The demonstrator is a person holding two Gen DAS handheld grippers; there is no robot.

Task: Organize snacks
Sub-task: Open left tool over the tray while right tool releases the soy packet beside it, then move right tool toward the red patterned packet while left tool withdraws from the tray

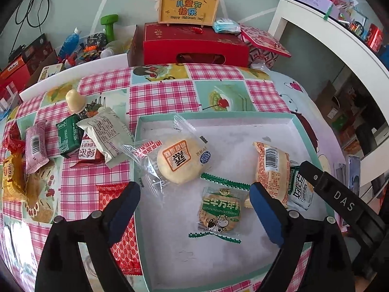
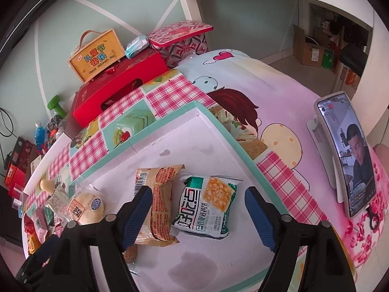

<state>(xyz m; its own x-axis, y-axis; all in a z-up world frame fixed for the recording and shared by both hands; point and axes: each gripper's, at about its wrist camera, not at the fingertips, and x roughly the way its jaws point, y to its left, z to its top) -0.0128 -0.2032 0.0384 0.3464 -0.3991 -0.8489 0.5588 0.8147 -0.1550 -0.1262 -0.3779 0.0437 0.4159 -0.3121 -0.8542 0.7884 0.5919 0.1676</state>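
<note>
A shallow teal-rimmed tray (image 1: pixel 214 119) (image 2: pixel 170 119) lies on the checked tablecloth. It holds a round pastry in clear wrap (image 1: pixel 181 161) (image 2: pixel 85 208), a green cracker pack (image 1: pixel 220 210), an orange-wrapped snack (image 1: pixel 272 170) (image 2: pixel 158 206) and a green-and-white walnut cake pack (image 2: pixel 206 206) (image 1: pixel 299 189). My left gripper (image 1: pixel 194 194) is open and empty above the tray, over the pastry and cracker pack. My right gripper (image 2: pixel 197 206) is open and empty, its jaws either side of the orange snack and walnut cake pack.
Several loose snacks (image 1: pixel 97 133) lie on the cloth left of the tray, with a red patterned pack (image 1: pixel 121 231) by my left finger. Red gift boxes (image 1: pixel 194 46) and a yellow case (image 1: pixel 188 7) stand at the back. A phone on a stand (image 2: pixel 350 155) is at the right.
</note>
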